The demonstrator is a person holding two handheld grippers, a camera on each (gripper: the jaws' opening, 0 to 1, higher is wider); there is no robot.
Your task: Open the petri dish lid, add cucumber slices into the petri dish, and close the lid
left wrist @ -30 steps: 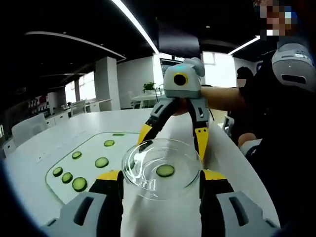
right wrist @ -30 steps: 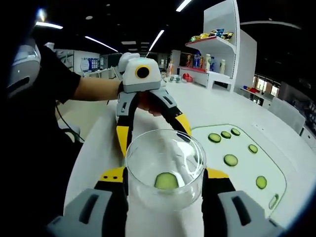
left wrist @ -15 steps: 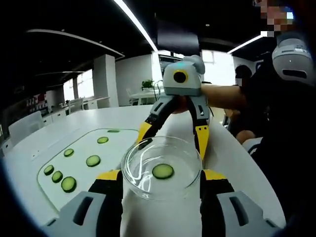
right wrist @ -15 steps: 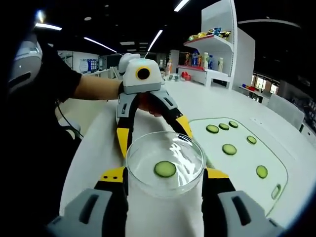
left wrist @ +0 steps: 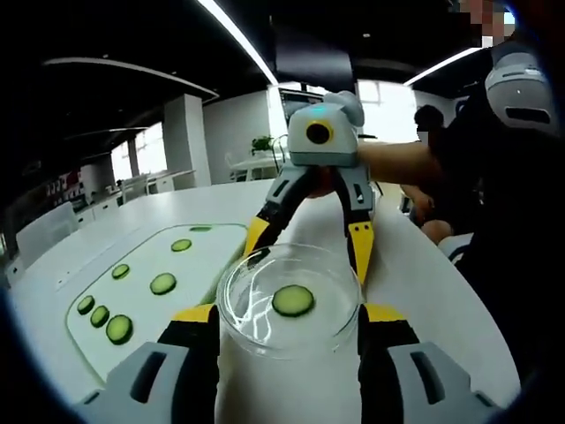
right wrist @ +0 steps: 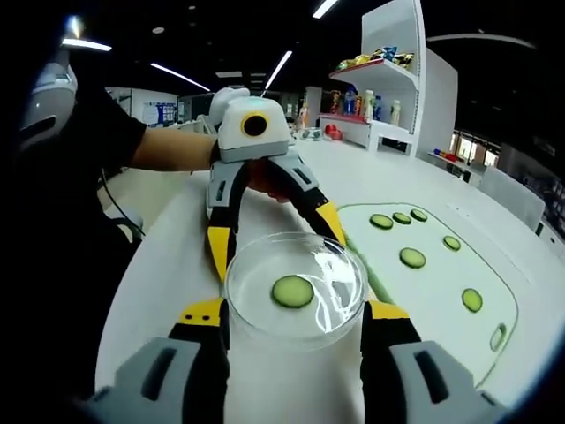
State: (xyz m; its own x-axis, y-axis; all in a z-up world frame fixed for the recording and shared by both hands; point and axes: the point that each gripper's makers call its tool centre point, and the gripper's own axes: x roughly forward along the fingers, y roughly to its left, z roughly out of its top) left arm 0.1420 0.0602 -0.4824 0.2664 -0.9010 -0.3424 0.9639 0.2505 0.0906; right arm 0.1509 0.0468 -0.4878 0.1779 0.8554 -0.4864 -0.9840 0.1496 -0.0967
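Above the white desk [left wrist: 424,274], both grippers grip one clear petri dish [left wrist: 289,300] between them, a cucumber slice [left wrist: 293,300] inside. To close it well, I judge the lid must stay level and centred while it settles, with no squeezing. The green mat [right wrist: 441,283] beside it carries the spare slices. The left gripper [left wrist: 287,320] and right gripper [right wrist: 294,316] each have fingers spread to dish width, touching its rim on opposite sides.

One cucumber slice [left wrist: 293,300] lies in the petri dish [left wrist: 256,329]; the others lie on the mat [left wrist: 88,344] beside it.
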